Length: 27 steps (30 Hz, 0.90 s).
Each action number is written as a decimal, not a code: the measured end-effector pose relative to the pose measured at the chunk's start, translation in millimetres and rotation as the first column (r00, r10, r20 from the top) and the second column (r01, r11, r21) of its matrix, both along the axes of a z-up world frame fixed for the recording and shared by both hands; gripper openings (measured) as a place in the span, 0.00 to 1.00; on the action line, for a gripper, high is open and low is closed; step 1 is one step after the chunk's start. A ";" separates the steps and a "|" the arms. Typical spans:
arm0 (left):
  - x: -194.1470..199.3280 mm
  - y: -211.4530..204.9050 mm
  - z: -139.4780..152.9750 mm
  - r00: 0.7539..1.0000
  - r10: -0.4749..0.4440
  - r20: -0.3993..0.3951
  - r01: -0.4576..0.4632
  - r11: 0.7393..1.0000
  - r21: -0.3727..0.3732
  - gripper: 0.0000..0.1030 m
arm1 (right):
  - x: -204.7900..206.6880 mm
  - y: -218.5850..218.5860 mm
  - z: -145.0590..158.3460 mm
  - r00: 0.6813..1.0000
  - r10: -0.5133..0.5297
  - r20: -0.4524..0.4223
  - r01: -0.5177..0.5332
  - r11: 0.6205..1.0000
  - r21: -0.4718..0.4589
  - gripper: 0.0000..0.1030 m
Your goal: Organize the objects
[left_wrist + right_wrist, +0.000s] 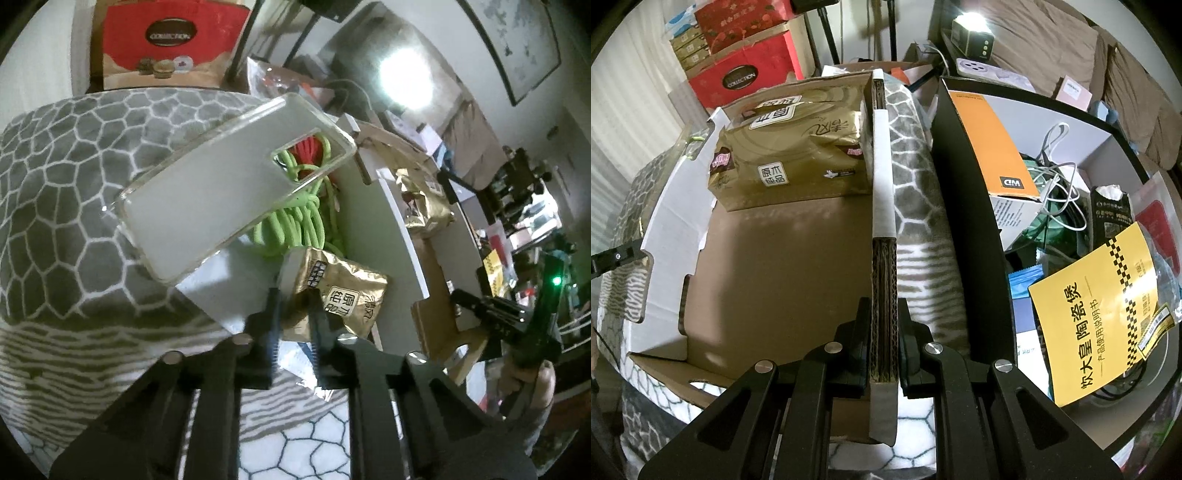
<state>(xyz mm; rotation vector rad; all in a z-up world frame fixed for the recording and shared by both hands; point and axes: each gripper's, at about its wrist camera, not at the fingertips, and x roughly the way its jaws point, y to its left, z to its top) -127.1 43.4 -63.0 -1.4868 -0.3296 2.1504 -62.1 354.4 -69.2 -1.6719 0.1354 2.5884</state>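
Observation:
My left gripper [293,325] is shut on a small gold tissue packet [332,299] and holds it above a white box. A clear phone case [229,184] leans in front of it, over a coil of green and red cord [299,218]. My right gripper [884,332] is shut on the corrugated wall [884,236] of a white cardboard box [676,206]. Large gold tissue packs [786,155] lie at the far end of that box. The right gripper also shows at the right of the left wrist view [491,306].
A grey and white patterned blanket [62,206] lies under the boxes. A black box [964,206] to the right holds an orange carton [993,147], cables and a yellow manual [1097,314]. Red cartons [738,70] are stacked behind. A lamp [971,33] shines at the back.

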 end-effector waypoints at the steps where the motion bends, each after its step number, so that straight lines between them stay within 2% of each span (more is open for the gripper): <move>1: 0.3 -2.9 1.3 1.000 0.009 0.004 -0.009 1.000 0.011 0.09 | -0.1 0.1 0.1 1.000 -0.001 0.000 0.001 1.000 -0.001 0.11; 8: 10.8 -12.9 33.5 0.999 0.018 -0.051 -0.016 0.999 0.049 0.06 | -0.7 -0.5 -0.1 1.000 0.000 -0.001 0.000 1.000 0.000 0.12; 14: 14.5 -11.8 75.6 0.990 0.036 -0.140 -0.028 0.998 0.063 0.06 | -0.6 -0.2 -0.1 1.000 0.000 -0.001 0.000 1.000 0.001 0.12; 17: 11.3 -0.5 91.1 0.979 0.047 -0.198 -0.045 0.999 0.014 0.06 | -0.8 0.5 -0.3 1.000 0.000 -0.001 0.000 1.000 0.001 0.13; 20: 0.5 16.0 96.8 0.979 0.022 -0.205 -0.026 1.000 -0.014 0.06 | 0.1 0.6 0.3 1.000 0.000 0.000 0.000 1.000 -0.002 0.13; 24: -15.0 46.8 90.6 0.986 -0.039 -0.163 0.021 0.994 -0.108 0.05 | 0.1 0.6 0.5 1.000 0.000 -0.001 0.000 1.000 -0.001 0.13; 27: -29.6 73.1 81.6 0.989 -0.097 -0.116 0.071 0.975 -0.208 0.05 | 0.3 0.8 0.4 1.000 0.000 0.000 0.000 1.000 -0.001 0.13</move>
